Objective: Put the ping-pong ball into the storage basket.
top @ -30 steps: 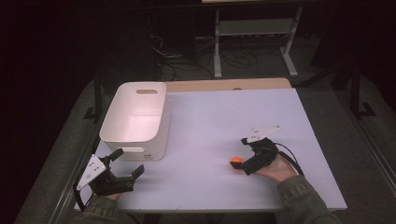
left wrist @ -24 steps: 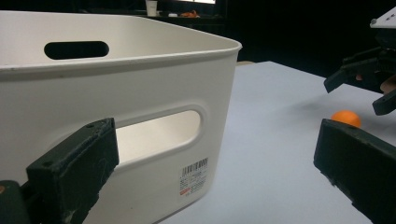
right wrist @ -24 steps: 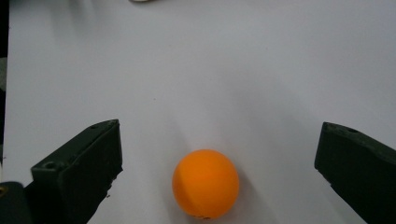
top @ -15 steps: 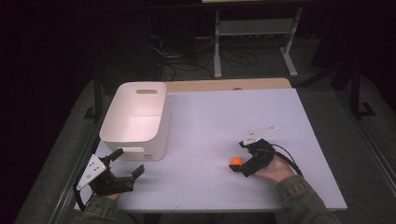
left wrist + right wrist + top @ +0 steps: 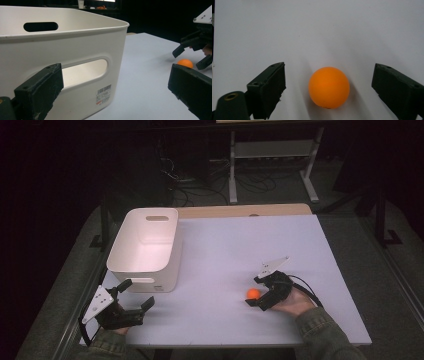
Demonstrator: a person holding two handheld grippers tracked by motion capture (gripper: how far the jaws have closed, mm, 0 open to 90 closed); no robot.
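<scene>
From above, a white bench (image 5: pixel 240 250) carries a white bin (image 5: pixel 145 247) at its left side, standing upright with a handle slot in its far wall. An orange ball (image 5: pixel 253 293) lies on the bench toward the near right, well apart from the bin. The right claw (image 5: pixel 256 292) rests low on the bench, held in the person's right hand (image 5: pixel 292 301), its jaws spread with the ball between them; neither jaw seems to touch it. The left claw (image 5: pixel 136 295) sits at the near left corner, just in front of the bin, its jaws spread on nothing.

In the left gripper view, the bin (image 5: pixel 62 50) stands close ahead, with a handle slot in its near wall and a barcode sticker (image 5: pixel 103 94) below it. The two black jaws stand wide apart. Off to the right, the ball (image 5: pixel 185 63) lies on the bench between the jaws of the right claw (image 5: pixel 191 58).

In the right gripper view, the ball (image 5: pixel 329 87) lies on the bare bench midway between the two jaws, with a clear gap on each side.
</scene>
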